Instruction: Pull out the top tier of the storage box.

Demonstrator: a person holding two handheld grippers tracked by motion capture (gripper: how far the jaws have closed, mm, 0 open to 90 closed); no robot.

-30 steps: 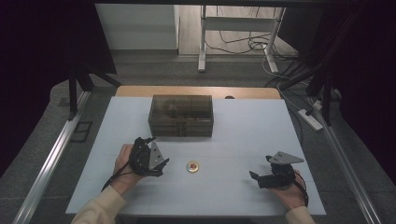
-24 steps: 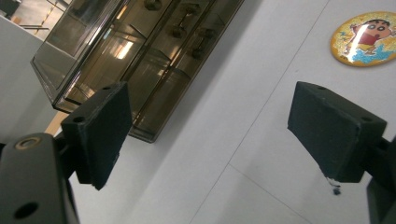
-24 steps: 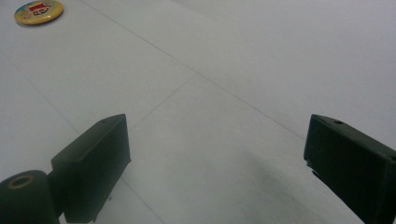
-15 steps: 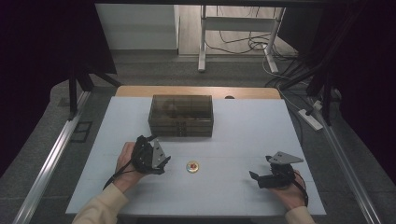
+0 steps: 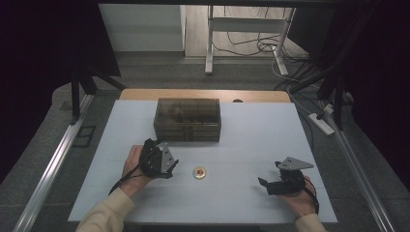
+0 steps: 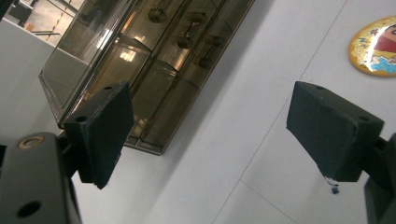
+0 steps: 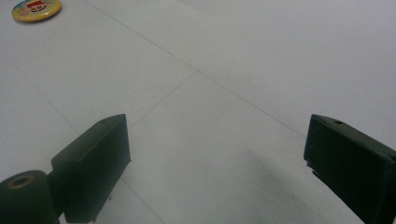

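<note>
Left gripper view: fingers (image 6: 100, 135) wide apart, empty.

Dim, perhaps slightly soft, dark surroundings

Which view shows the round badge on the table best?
The left gripper view: the badge is close enough to show its cartoon print, though the frame edge crops it. The high view shows it whole but tiny, between the grippers. The right gripper view shows it small in the corner.

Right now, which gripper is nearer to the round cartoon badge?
Left. The left gripper sits just beside the round cartoon badge on its left; the right gripper rests much farther off to its right.
</note>
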